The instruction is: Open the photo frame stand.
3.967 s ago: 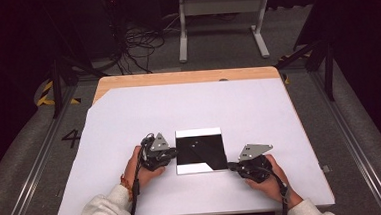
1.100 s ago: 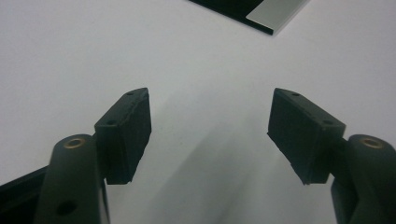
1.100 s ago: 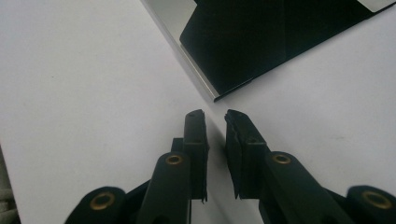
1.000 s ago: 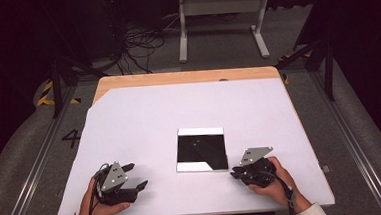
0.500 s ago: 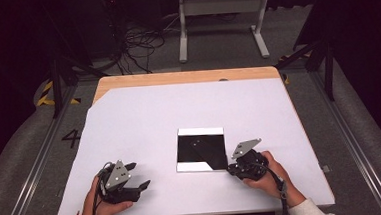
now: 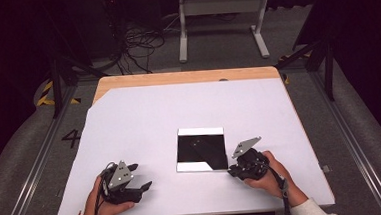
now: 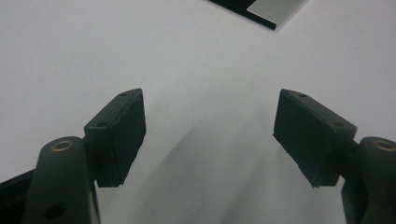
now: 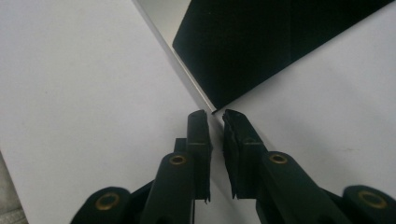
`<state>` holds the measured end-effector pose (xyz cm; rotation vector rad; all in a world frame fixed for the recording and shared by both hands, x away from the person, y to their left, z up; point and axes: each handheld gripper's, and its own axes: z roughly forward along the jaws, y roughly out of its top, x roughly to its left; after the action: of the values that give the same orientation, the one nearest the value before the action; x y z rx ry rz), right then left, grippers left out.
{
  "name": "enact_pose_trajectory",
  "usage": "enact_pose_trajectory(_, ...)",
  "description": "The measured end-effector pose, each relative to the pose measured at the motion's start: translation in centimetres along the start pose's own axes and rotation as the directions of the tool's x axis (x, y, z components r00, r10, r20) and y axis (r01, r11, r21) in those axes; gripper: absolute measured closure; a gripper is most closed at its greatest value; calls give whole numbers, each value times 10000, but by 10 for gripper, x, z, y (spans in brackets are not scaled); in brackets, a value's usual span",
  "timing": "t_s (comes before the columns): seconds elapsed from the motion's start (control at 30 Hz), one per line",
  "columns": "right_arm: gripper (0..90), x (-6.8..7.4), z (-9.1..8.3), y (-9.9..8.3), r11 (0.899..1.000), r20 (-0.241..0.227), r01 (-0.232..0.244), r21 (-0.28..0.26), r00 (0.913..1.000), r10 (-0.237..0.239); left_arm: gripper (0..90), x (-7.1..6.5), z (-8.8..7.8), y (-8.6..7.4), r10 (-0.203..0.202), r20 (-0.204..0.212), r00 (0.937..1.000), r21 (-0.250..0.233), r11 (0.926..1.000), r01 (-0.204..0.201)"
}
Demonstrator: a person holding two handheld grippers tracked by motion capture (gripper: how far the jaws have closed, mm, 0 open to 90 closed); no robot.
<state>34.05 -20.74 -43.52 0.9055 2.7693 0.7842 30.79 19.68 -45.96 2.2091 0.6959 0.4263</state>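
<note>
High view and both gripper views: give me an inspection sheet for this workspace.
Surface: white sheet over a wooden table top.
Job's thing: black square panel with pale bands, lying flat.
Clutter: nothing seen.
Grippers: left gripper open over bare sheet; right gripper nearly shut, tips at the panel's corner, nothing clamped.
Cables: a tangle on the floor beyond the table.
Surroundings: white frame stand, dark room.

Right gripper (image 6: 234, 171) at black square's (image 6: 201, 148) corner
</note>
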Motion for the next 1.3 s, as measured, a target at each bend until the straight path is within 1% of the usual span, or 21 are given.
enact_pose_trajectory(0.03,812,0,0,0,10000,0,0,0,10000,0,260,0,0,0,0,0,10000,0,10000,0)
enact_pose_trajectory(0.1,824,0,1,5,9995,63,27,301,10000,-29,260,0,1,1,34,15,10000,56,10000,-34)
enact_pose_trajectory(0.17,826,1,3,8,9990,109,42,446,9999,-47,260,-1,1,1,79,51,10000,88,9999,-80)
enact_pose_trajectory(0.23,825,2,3,9,9989,155,82,454,9998,-89,260,-2,1,0,67,79,9999,120,9999,-68)
enact_pose_trajectory(0.3,822,1,3,8,9995,157,47,312,9999,-52,260,-1,3,0,29,180,9998,169,9999,-32)
enact_pose_trajectory(0.33,807,0,3,7,9999,44,2,132,10000,-2,259,0,3,0,9,180,9998,202,9998,-13)
enact_pose_trajectory(0.4,808,0,4,5,10000,-28,-24,-7,10000,24,257,-1,5,1,-14,239,9997,310,9995,7)
enact_pose_trajectory(0.43,812,-3,3,3,9996,-173,-185,-226,9997,181,255,-1,6,1,38,229,9997,339,9994,-45)
enact_pose_trajectory(0.5,808,-5,3,0,9985,-326,-260,-473,9992,244,254,-1,6,1,41,251,9997,347,9994,-49)
enact_pose_trajectory(0.6,756,-8,3,-3,9953,-732,-554,-796,9961,496,251,-1,6,1,56,224,9997,351,9994,-64)
enact_pose_trajectory(0.63,740,-10,4,-4,9927,-997,-807,-895,9924,717,249,-1,6,1,74,184,9998,390,9992,-81)
enact_pose_trajectory(0.73,675,-13,6,-5,9838,-1518,-1352,-1179,9815,1167,244,0,6,1,62,154,9999,421,9991,-68)
enact_pose_trajectory(0.8,666,-15,6,-5,9785,-1694,-1594,-1312,9761,1363,240,0,6,1,70,152,9999,410,9991,-76)
enact_pose_trajectory(0.87,649,-18,6,-6,9651,-2077,-2092,-1574,9625,1748,240,0,6,1,57,119,9999,433,9990,-62)
enact_pose_trajectory(0.93,627,-20,7,-5,9590,-2166,-2316,-1632,9568,1942,240,-1,7,1,57,145,9999,459,9989,-63)
enact_pose_trajectory(1.03,603,-25,7,-5,9390,-2407,-2928,-1803,9388,2465,238,-1,8,2,137,126,9998,535,9985,-144)
enact_pose_trajectory(1.07,591,-27,7,-5,9366,-2472,-2983,-1838,9363,2496,236,-1,8,2,133,141,9998,546,9984,-140)
enact_pose_trajectory(1.13,582,-27,7,-4,9338,-2479,-3042,-1884,9348,2545,234,-2,9,2,153,142,9998,553,9983,-160)
enact_pose_trajectory(1.2,579,-29,4,-3,9219,-2722,-3251,-2106,9253,2641,232,-2,10,3,142,163,9998,573,9982,-151)
enact_pose_trajectory(1.23,574,-30,4,-3,9189,-2752,-3317,-2136,9229,2691,231,-3,11,4,140,195,9997,571,9983,-151)
enact_pose_trajectory(1.3,558,-31,6,-3,9123,-2902,-3485,-2150,9148,2810,229,-5,13,6,211,276,9994,606,9979,-227)
